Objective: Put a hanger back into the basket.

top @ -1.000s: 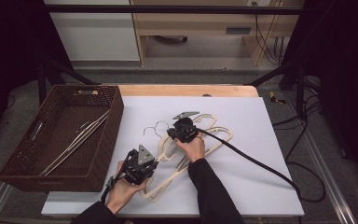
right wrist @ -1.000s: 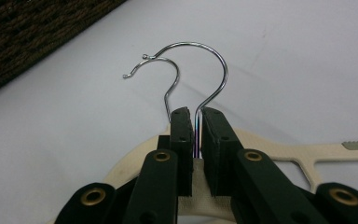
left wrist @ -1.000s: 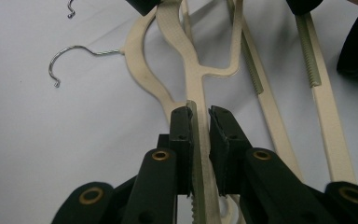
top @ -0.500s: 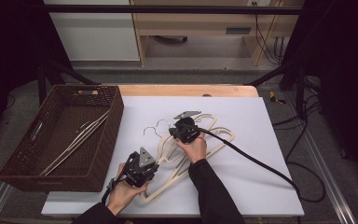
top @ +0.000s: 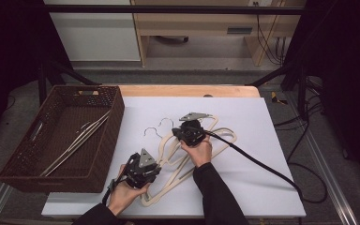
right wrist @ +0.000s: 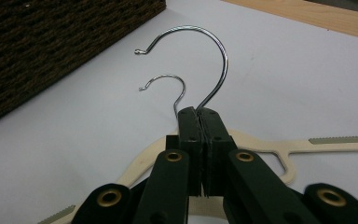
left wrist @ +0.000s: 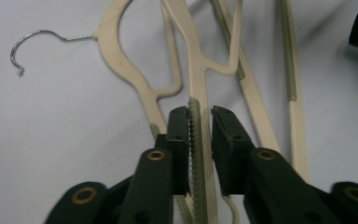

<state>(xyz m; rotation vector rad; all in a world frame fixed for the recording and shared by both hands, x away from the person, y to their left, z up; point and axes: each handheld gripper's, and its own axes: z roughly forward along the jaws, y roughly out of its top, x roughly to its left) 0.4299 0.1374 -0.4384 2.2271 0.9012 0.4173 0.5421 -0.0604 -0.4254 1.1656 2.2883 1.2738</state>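
Right claw (right wrist: 199,114) clenched tight on top hanger's wire hook (right wrist: 212,60). Left claw (left wrist: 200,116) just been easing open, hanger arm (left wrist: 196,140) between, right pad off it.

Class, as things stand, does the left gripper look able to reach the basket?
Probably yes: the left gripper sits right beside the basket, nothing between them, but a hanger arm lies between its jaws.

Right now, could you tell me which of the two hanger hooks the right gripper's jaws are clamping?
The larger, nearer hook: its stem runs into the shut right gripper, while the smaller hook stands free beside it.
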